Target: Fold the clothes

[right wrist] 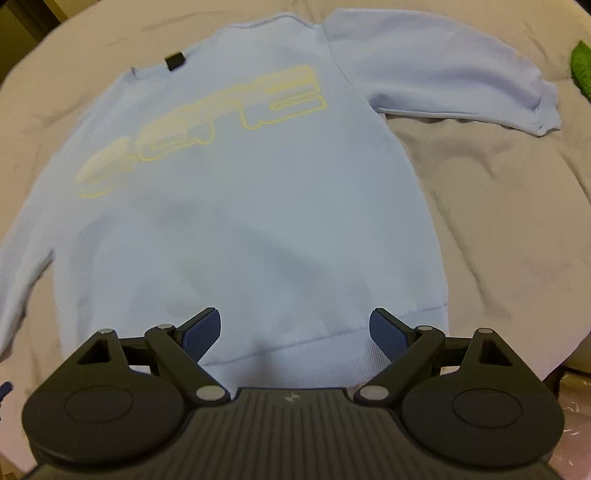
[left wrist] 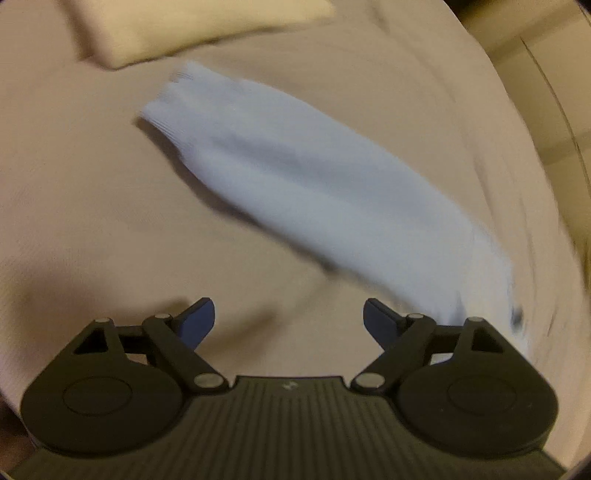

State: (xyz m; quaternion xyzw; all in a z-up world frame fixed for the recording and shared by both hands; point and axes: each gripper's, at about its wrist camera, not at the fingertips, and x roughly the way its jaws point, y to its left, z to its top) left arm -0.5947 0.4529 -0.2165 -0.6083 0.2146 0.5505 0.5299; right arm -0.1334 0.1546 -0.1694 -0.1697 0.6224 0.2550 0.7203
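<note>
Left wrist view: left tool (left wrist: 289,317) spread wide, empty, above the bed (left wrist: 92,206); one sleeve (left wrist: 295,184) lies flat beyond it.

Right wrist view: right tool (right wrist: 294,328) spread wide, empty, over the hem (right wrist: 295,354). Sweatshirt (right wrist: 240,221) lies flat, print up, unfolded. Soft, limp, light fabric; grip at cuff (right wrist: 546,110), hem or shoulder.

beige sheet (left wrist: 92,184), cream pillow (left wrist: 147,29), green obj (right wrist: 581,70)
</note>
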